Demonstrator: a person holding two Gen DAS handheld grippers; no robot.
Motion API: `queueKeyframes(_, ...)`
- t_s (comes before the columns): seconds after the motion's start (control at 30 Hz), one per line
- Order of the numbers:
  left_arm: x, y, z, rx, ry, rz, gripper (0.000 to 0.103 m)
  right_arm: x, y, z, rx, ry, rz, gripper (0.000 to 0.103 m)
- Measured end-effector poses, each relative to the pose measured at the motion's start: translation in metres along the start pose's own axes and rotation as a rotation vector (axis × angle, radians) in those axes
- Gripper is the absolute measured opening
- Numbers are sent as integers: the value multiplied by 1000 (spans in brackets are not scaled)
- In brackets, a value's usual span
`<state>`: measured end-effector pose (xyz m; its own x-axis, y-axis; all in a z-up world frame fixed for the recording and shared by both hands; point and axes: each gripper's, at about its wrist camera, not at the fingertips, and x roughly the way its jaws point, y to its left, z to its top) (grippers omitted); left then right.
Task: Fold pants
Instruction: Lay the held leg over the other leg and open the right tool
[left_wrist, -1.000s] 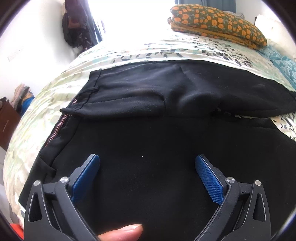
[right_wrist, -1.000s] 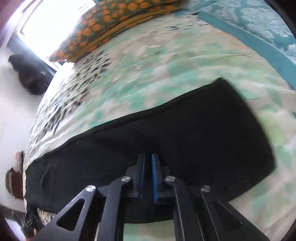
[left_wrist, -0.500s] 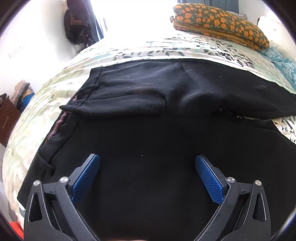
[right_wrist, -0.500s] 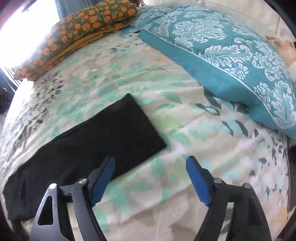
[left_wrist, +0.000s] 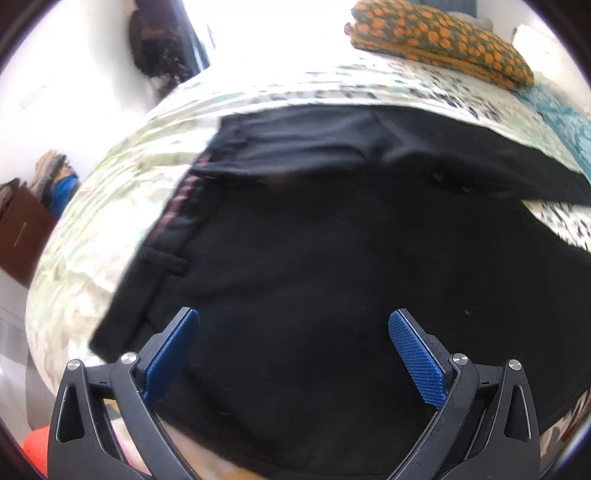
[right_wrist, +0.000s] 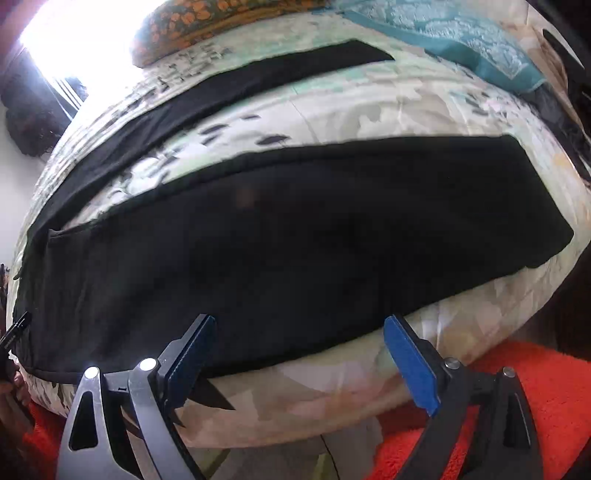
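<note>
Here, line by line, is what you have in front of you.

Writing: you have no readable brand, label or lettering anywhere; the only marking is a thin pinkish striped band along the waistband (left_wrist: 181, 199), too blurred to make out.

Pants: your black pants (left_wrist: 332, 266) lie flat on the bed (left_wrist: 92, 221), waist to your left, legs running away to the right. In the right wrist view one leg (right_wrist: 295, 236) lies close along the near side of the bed and the other leg (right_wrist: 221, 92) stretches across the far side, with a wedge of bare sheet between them.

Left gripper: your left gripper (left_wrist: 293, 354) is spread wide and holds nothing; it hangs over the seat area, near the waist.

Right gripper: your right gripper (right_wrist: 299, 354) is also spread wide with nothing in it, just at the near hem edge of the closer leg.

Edges: the waistband corner reaches near the bed's left side; the closer leg's long edge runs just inside the near bed edge, and its cuff end sits near the right side.

Open room: bare floral sheet shows beyond the far leg, up to the orange-spotted pillow (left_wrist: 443, 40) and the teal pillow (right_wrist: 461, 40). An orange rug (right_wrist: 535, 398) lies below the bed.
</note>
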<state>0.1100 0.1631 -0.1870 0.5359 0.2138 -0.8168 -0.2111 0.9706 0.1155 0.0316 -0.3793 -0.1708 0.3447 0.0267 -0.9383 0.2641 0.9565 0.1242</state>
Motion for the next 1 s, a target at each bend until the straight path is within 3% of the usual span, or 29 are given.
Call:
queueKeyframes(0.13, -6, 82, 17, -228, -82, 86, 102, -27, 22, -3, -135, -133, -13, 92)
queueKeyframes(0.2, 3, 112, 17, -297, -57, 77, 102, -29, 29, -2, -161, -146, 13, 92)
queueKeyframes(0.23, 10, 119, 16, -306, -21, 35, 102, -29, 32, -3, -172, -148, 28, 92)
queueKeyframes(0.27, 16, 122, 14, -303, 7, 1, 101, -28, 36, -2, -184, -149, 36, 92)
queueKeyframes(0.37, 27, 117, 9, -267, 47, -9, 101, -23, 51, 0, -216, -160, 50, 92)
queueKeyframes(0.5, 45, 119, 15, -332, 90, -177, 102, -20, 66, -3, -255, -156, 74, 92)
queueKeyframes(0.53, 51, 119, 16, -347, 112, -189, 102, -20, 70, -5, -266, -155, 70, 92)
queueKeyframes(0.7, 62, 122, 15, -386, 137, -161, 102, -19, 76, -5, -286, -160, 63, 92)
queueKeyframes(0.83, 42, 145, 6, -514, 99, -146, 101, -20, 74, 0, -257, -175, 71, 92)
queueKeyframes(0.93, 29, 164, -9, -583, 81, -96, 101, -20, 69, 4, -234, -183, 75, 92)
queueKeyframes(1.0, 36, 171, -14, -587, 111, -67, 102, -19, 65, 5, -223, -177, 81, 92)
